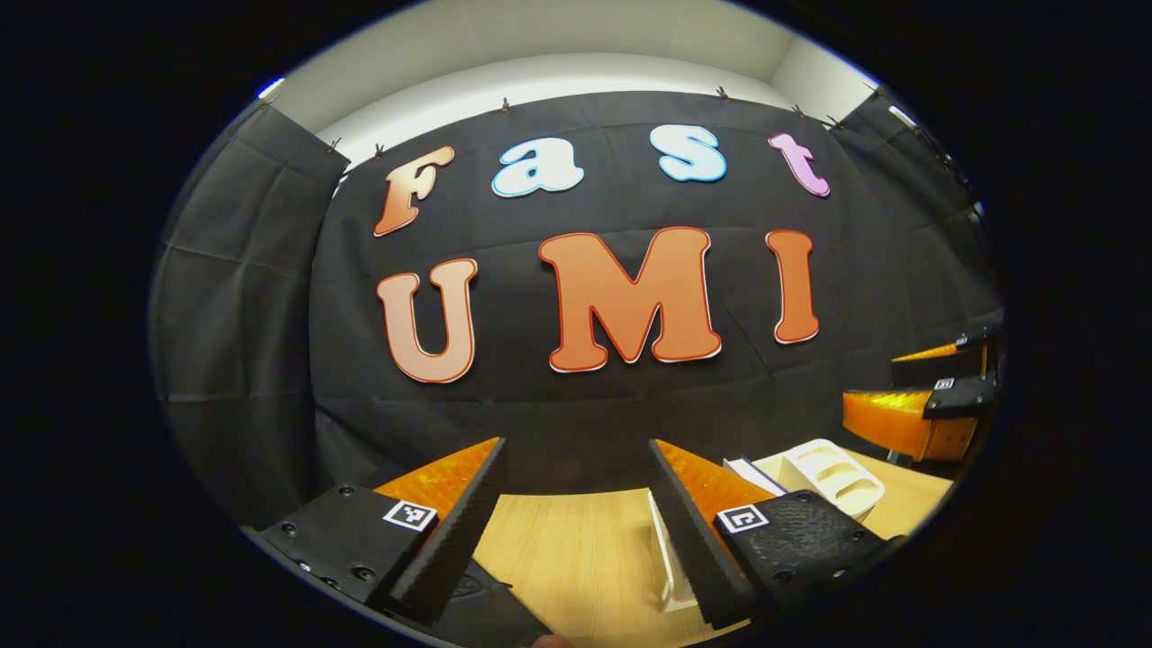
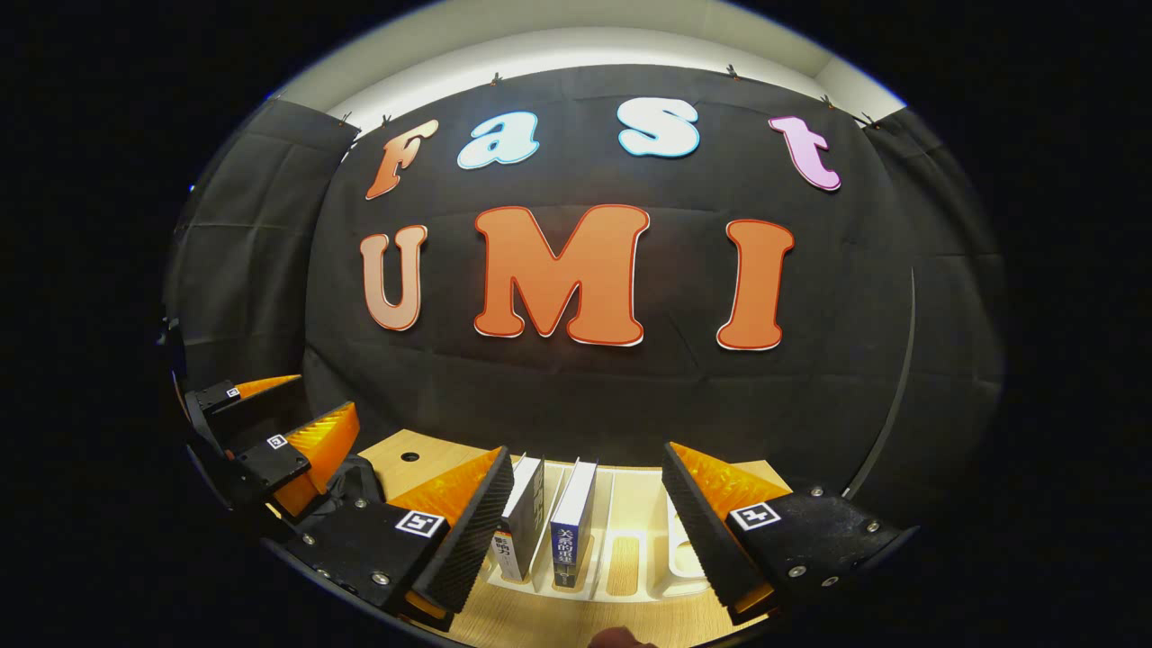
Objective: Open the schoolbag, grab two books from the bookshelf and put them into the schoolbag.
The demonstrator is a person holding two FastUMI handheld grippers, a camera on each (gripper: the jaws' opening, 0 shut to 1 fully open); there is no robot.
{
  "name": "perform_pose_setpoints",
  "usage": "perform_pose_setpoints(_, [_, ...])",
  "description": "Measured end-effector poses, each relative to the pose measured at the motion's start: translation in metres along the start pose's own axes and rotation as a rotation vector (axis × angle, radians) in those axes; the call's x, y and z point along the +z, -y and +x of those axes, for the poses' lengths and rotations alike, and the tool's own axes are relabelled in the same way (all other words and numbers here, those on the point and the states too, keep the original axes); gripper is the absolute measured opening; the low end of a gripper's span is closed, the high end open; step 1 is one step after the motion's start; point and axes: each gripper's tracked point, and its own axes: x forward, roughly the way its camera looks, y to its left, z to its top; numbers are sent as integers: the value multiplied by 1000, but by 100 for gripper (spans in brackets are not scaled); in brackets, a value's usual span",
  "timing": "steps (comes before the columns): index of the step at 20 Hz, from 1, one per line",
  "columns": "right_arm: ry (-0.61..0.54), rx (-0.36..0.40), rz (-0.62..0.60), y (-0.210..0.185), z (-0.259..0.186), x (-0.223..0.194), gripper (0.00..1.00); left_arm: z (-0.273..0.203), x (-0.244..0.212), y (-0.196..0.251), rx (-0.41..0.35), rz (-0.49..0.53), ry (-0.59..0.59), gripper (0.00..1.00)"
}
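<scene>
- Risk: the two books (image 2: 549,517) stand on edge side by side in the white rack (image 2: 630,562). A grab aimed between them could catch both or tip one over, since each seems to lean only on a thin divider.
- Risk: the bag (image 1: 468,598) shows as no more than a dark shape at the bottom edge of the left gripper view, and another dark patch lies under the left gripper in the right gripper view. Whether it is open I cannot tell — carrying a book over before checking could end with it dropped on a shut flap.
- Risk: the two grippers are near each other over the table (image 1: 576,540); reaching across could knock them together.
- Right gripper (image 2: 585,526): jaws spread wide, empty, touching nothing. It points at the rack, with both books seen in the gap between its fingers, though it looks well short of them.
- Left gripper (image 1: 576,522): also spread wide and empty — bare table between its fingers, the end of the rack just past its right finger.
</scene>
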Motion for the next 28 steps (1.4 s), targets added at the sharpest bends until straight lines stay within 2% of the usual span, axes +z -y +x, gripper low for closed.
perform_pose_setpoints(6, [-26, -3, -18, 12, 9, -14, 99, -9, -37, -7, 8, 159, -62, 99])
perform_pose_setpoints(9, [-34, -3, -18, 18, 11, -21, 99, -21, -68, -9, 7, 281, -112, 99])
perform_pose_setpoints(18, [-71, 24, -16, 38, 14, -49, 99, -71, -201, -24, -16, 711, -345, 98])
perform_pose_setpoints(22, [-89, 36, -18, 48, 15, -61, 99, -103, -261, -36, -32, 859, -465, 98])
perform_pose_setpoints(24, [-94, 38, -21, 53, 15, -65, 99, -117, -288, -44, -36, 896, -527, 97])
perform_pose_setpoints(28, [-102, 43, -25, 61, 13, -71, 99, -134, -324, -63, 5, 937, -635, 97])
